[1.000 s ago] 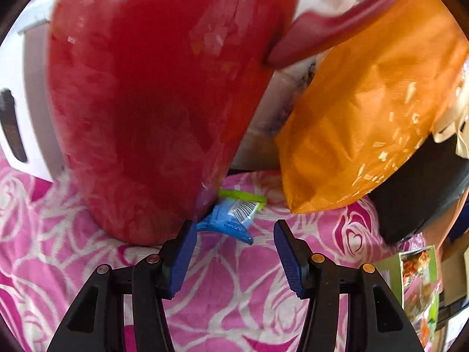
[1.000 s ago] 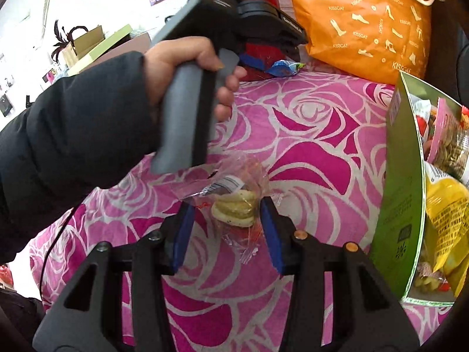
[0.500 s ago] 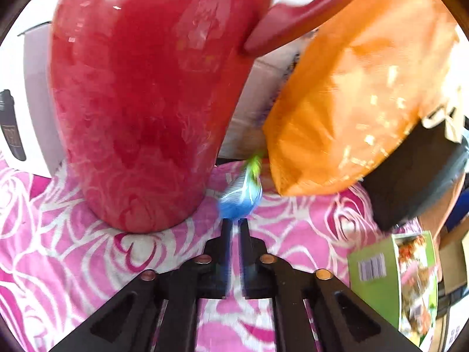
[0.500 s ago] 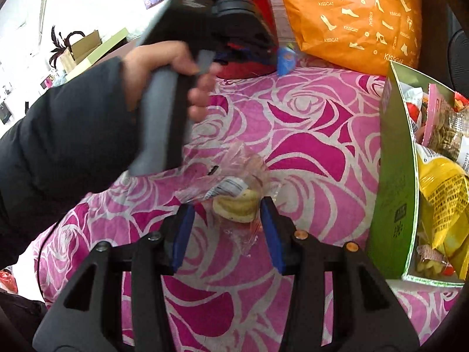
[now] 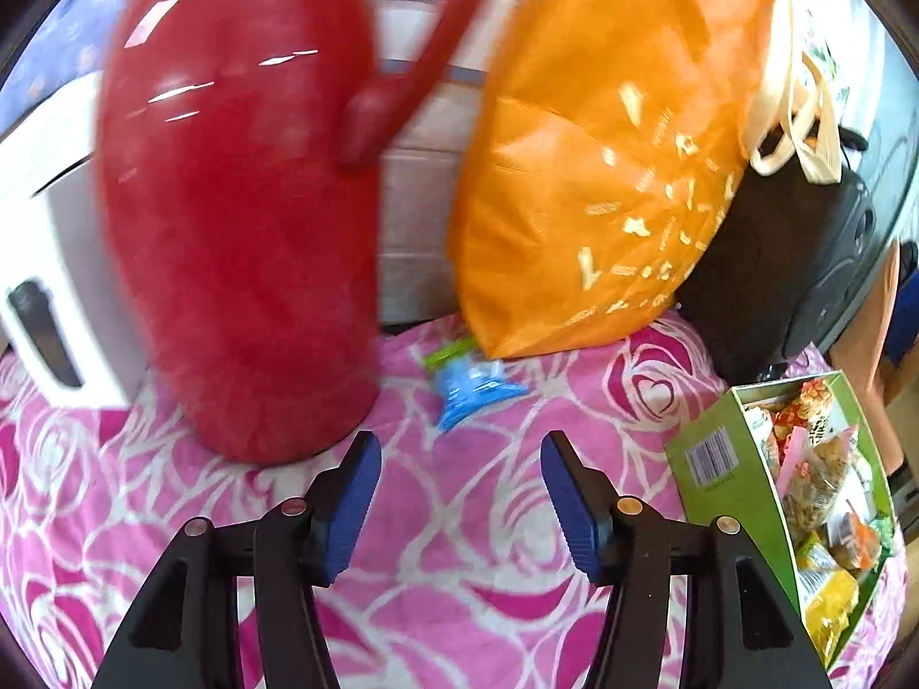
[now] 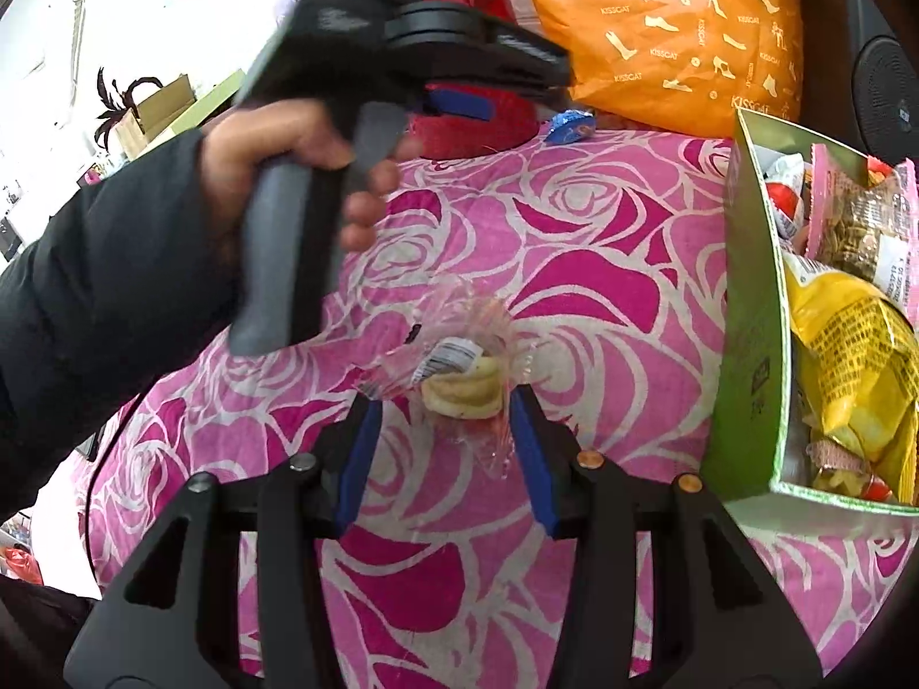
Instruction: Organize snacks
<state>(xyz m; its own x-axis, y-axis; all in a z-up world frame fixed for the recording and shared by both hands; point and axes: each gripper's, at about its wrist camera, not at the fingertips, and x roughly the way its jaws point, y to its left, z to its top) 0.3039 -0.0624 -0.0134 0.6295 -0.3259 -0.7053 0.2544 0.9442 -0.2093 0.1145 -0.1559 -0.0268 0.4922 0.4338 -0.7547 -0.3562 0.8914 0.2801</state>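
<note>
My left gripper (image 5: 459, 494) hangs released with bare pink cloth (image 5: 459, 562) between its fingers; ahead, the blue snack packet (image 5: 471, 387) lies in the gap between red jug (image 5: 241, 241) and orange bag (image 5: 597, 172), long axis slanting, green end toward the back. My right gripper (image 6: 442, 442), fingers spread, straddles the clear biscuit bag (image 6: 459, 379) on open cloth, the green box (image 6: 752, 316) walling the right.
</note>
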